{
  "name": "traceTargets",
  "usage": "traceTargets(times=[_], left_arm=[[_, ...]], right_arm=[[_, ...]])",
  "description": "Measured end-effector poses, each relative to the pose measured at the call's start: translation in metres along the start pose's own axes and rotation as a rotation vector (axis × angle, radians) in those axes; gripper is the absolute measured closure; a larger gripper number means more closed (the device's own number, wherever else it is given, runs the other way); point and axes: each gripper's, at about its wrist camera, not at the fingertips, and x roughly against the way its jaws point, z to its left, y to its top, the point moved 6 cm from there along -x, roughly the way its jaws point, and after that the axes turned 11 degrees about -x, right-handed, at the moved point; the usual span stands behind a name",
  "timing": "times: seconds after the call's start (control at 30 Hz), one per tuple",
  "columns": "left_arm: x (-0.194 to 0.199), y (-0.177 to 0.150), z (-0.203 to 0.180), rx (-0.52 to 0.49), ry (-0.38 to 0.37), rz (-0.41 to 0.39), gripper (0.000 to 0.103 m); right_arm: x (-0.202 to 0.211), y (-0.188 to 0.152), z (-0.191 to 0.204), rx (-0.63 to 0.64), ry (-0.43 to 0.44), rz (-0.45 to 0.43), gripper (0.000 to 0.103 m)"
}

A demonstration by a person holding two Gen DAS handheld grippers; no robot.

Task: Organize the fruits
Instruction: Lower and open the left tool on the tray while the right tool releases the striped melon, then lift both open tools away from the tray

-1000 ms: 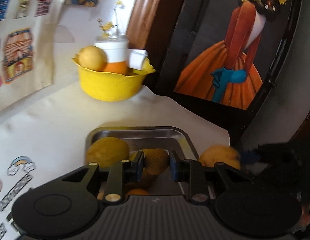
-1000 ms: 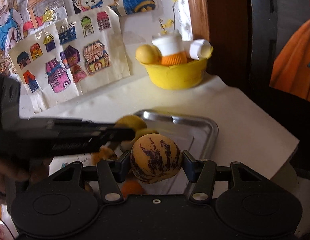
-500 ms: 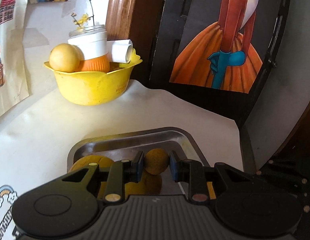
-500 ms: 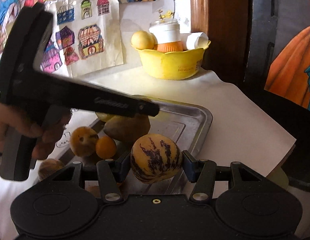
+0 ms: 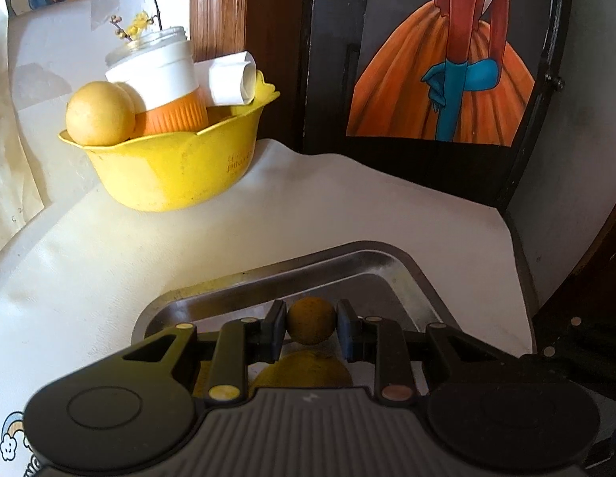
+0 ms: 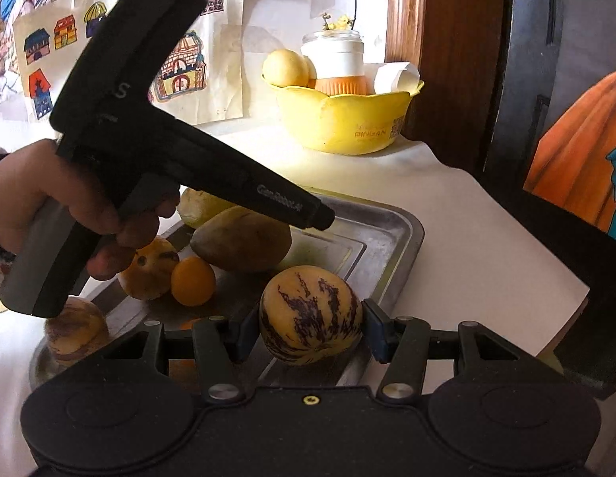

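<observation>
A small round orange fruit (image 5: pixel 311 320) is clamped between the nearly closed jaws of the left gripper (image 5: pixel 311 328), above the far part of the metal tray (image 5: pixel 411 278). Compared with a second ago, this gripper is seen shifted to the right and closer over the tray: the yellow bowl (image 5: pixel 177 177) now fills more of the upper left of its view, and the big fruits then seen to the left of the jaws are mostly hidden, only a yellow-brown fruit (image 5: pixel 304 369) showing just below the held one.

A striped yellow and purple melon (image 6: pixel 310 314) is gripped in the partly open jaws of the right gripper (image 6: pixel 310 328), pads pressed on both of its sides, over the near right edge of the tray (image 6: pixel 403 234). The grip is unchanged from before, but the view sits lower. In this view the left gripper (image 6: pixel 326 218), held by a hand (image 6: pixel 41 198), is now raised and angled down toward the tray, so that a brown fruit (image 6: pixel 240 238), a small orange (image 6: pixel 192 280), a spotted fruit (image 6: pixel 149 268) and another striped fruit (image 6: pixel 75 330) are uncovered
</observation>
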Motion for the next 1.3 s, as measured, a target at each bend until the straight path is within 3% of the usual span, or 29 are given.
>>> traceTargets(times=[0.7, 0.8, 0.93, 1.07, 1.2, 1.3], left_arm=[[-0.007, -0.001, -0.001, -0.011, 0.017, 0.015, 0.073], [-0.005, -0.001, 0.0, 0.002, 0.013, 0.014, 0.065], [0.002, -0.002, 0.001, 0.022, 0.017, -0.006, 0.042], [0.017, -0.001, 0.002, 0.047, 0.022, -0.043, 0.034], [0.037, 0.0, 0.005, 0.084, 0.049, -0.094, 0.018], [0.053, -0.002, 0.009, 0.109, 0.075, -0.127, 0.015]], right_arm=[[-0.005, -0.007, 0.003, 0.016, 0.021, -0.016, 0.046], [-0.004, -0.008, 0.003, 0.014, 0.018, -0.023, 0.046], [-0.001, -0.01, 0.003, -0.007, 0.021, -0.031, 0.046], [0.005, -0.007, 0.002, -0.047, 0.031, -0.053, 0.039], [0.013, -0.006, 0.003, -0.076, 0.023, -0.077, 0.035], [0.022, -0.006, 0.004, -0.101, 0.016, -0.101, 0.032]])
